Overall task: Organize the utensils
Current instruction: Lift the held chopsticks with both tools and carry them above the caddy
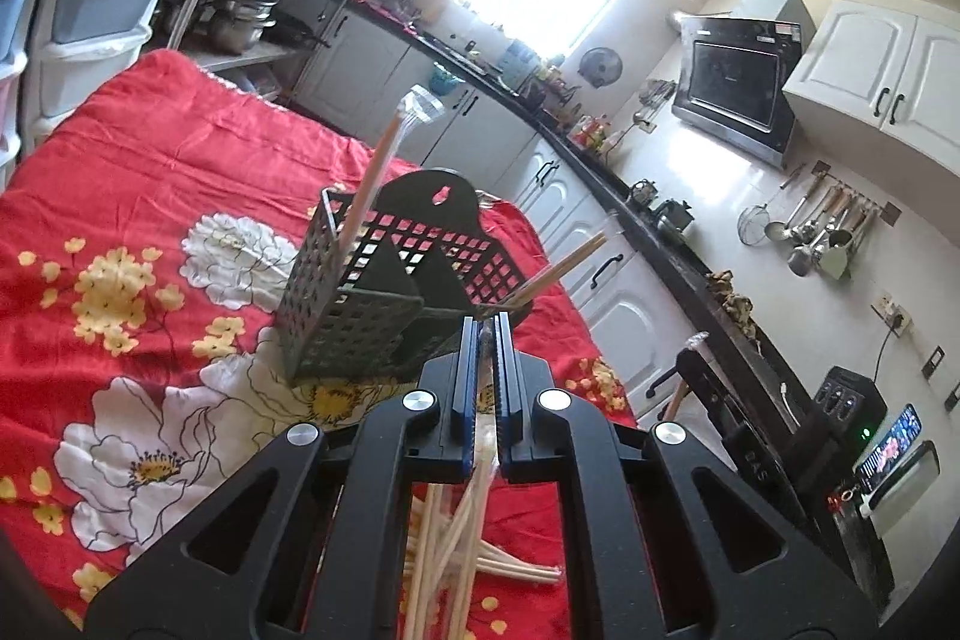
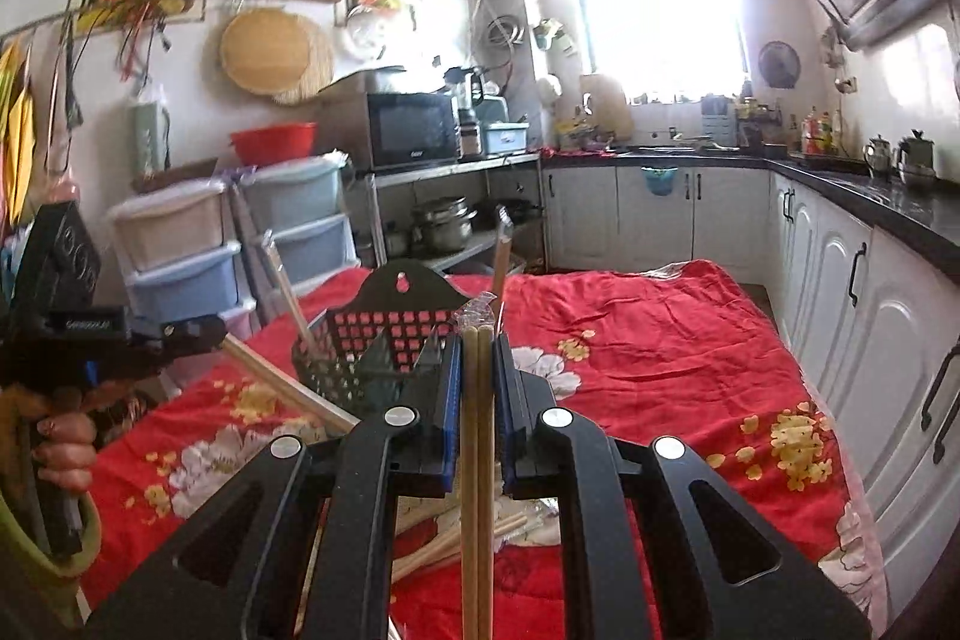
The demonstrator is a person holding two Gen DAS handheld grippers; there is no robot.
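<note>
Item 1, left hand-held gripper point(image 1: 486, 325): clamped on a wrapped pair of chopsticks point(image 1: 480, 460), which I hold just in front of the black basket point(image 1: 384, 280).

Item 2, black basket: stands on the red flowered cloth point(image 1: 150, 160); one wrapped pair point(image 1: 375, 166) stands in its left compartment, another pair point(image 1: 561, 268) leans out at its right.

Item 3, loose chopsticks point(image 1: 510, 565): on the cloth, in front of the basket.

Item 4, right hand-held gripper point(image 2: 478, 340): closed on a brown pair point(image 2: 477, 460), near the basket's right side.

Step in hand, I judge: loading the basket. Next I must tip each held pair upright over a compartment, then release.
</note>
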